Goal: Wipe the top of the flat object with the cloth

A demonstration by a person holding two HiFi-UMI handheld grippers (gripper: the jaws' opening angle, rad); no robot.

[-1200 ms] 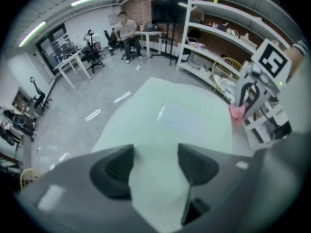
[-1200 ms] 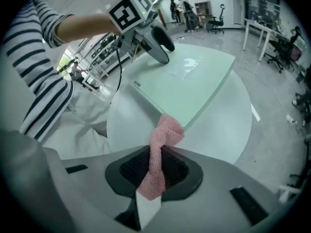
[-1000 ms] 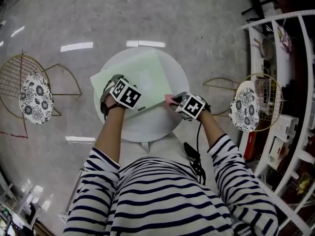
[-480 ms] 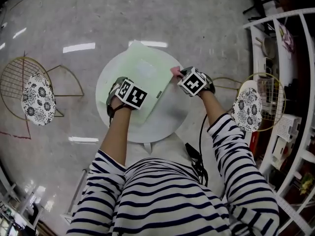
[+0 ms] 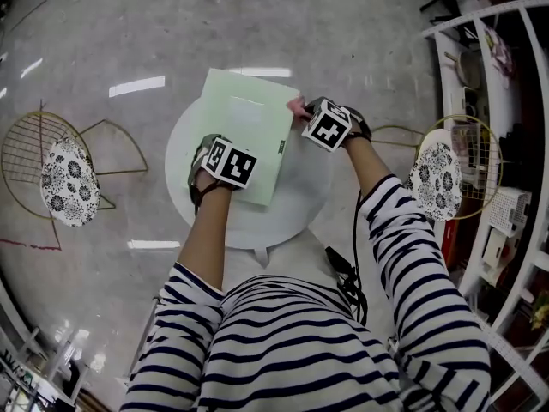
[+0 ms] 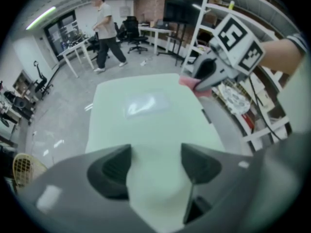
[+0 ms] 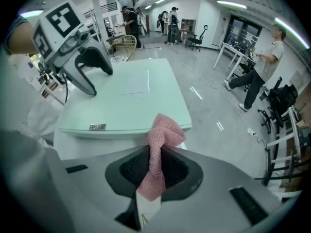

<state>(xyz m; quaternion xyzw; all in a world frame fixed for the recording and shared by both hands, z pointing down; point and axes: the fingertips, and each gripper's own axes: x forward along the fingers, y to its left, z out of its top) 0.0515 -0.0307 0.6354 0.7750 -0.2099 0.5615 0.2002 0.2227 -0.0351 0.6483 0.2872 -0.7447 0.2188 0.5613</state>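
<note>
Cloth (image 7: pixel 163 140) is sitting pinched in the right hand-held gripper (image 7: pixel 155 166), beside the flat object (image 5: pixel 244 136) lying over the counter's (image 5: pixel 300 200) far edge. The left hand-held gripper (image 6: pixel 155 164) has just been opening its jaws wide above the flat object, holding nothing. Wiping is probably just starting, and next comes pressing down and sliding across the top.

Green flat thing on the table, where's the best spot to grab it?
Pinch its thin far end, one jaw on top, one underneath. The green flat thing lies flat on the round table, so only that end, which sticks out past the rim, probably leaves room below. Come in level from the far side.
</note>
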